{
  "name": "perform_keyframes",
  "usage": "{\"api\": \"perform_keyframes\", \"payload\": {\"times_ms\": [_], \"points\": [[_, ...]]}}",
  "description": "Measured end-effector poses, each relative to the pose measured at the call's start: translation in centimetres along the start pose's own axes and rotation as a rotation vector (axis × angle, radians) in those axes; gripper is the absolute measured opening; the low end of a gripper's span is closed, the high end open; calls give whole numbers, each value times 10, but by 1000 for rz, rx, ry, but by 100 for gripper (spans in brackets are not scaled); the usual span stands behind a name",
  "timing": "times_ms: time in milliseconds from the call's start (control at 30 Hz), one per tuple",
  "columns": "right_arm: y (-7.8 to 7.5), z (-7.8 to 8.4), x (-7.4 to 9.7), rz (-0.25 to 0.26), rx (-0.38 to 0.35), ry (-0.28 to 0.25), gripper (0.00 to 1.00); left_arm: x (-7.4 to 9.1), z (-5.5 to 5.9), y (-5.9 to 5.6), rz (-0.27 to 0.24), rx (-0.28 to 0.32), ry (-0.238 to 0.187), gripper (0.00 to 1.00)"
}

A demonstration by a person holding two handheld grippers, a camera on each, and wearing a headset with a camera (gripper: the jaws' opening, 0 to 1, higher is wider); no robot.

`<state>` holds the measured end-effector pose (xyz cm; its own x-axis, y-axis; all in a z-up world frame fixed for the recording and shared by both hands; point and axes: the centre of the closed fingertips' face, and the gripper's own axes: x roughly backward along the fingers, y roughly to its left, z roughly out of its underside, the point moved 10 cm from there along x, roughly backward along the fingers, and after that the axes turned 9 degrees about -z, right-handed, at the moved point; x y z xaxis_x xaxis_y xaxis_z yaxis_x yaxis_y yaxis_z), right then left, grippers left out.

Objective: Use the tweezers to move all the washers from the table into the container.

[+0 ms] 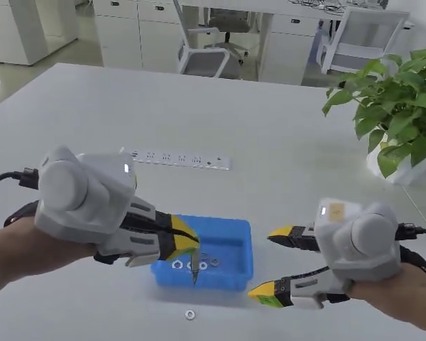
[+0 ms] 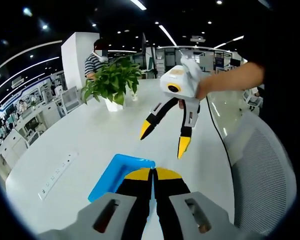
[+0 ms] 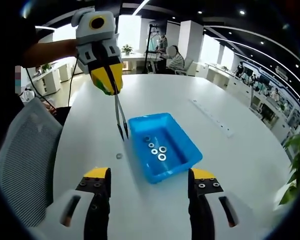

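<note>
A blue container sits on the grey table and holds several washers. One washer lies on the table in front of it, also seen in the right gripper view. My left gripper is shut on metal tweezers. They point down, with their tips at the container's near wall, above the loose washer. To the right of the container, my right gripper is open and holds nothing. In the left gripper view, the right gripper hangs open beyond the container.
A white power strip lies behind the container. A potted plant stands at the table's right edge. Office chairs and desks are beyond the table. A mesh chair is near the table's front edge.
</note>
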<state>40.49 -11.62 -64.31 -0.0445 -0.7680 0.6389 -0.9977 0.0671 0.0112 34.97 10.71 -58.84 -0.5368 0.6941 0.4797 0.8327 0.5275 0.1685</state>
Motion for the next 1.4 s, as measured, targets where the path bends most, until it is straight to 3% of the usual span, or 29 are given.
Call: {"api": "perform_keyframes", "payload": {"times_ms": [300,467,700,1167,1400], "points": [[8,9,3,14,-39,-19,73,-2,10,-14,5,2,-3,5],[14,13,2,-5,-50,-22,77,-6,21,-20,11,3,13,5],[18,19,1,-11,-64,-24,83,-11,31,-21,9,7,20,5],[22,21,-1,-2,-97,-51,99,-16,40,-21,11,11,31,5],[25,24,-3,-13,-102,-37,100,-18,42,-21,13,13,34,5]]}}
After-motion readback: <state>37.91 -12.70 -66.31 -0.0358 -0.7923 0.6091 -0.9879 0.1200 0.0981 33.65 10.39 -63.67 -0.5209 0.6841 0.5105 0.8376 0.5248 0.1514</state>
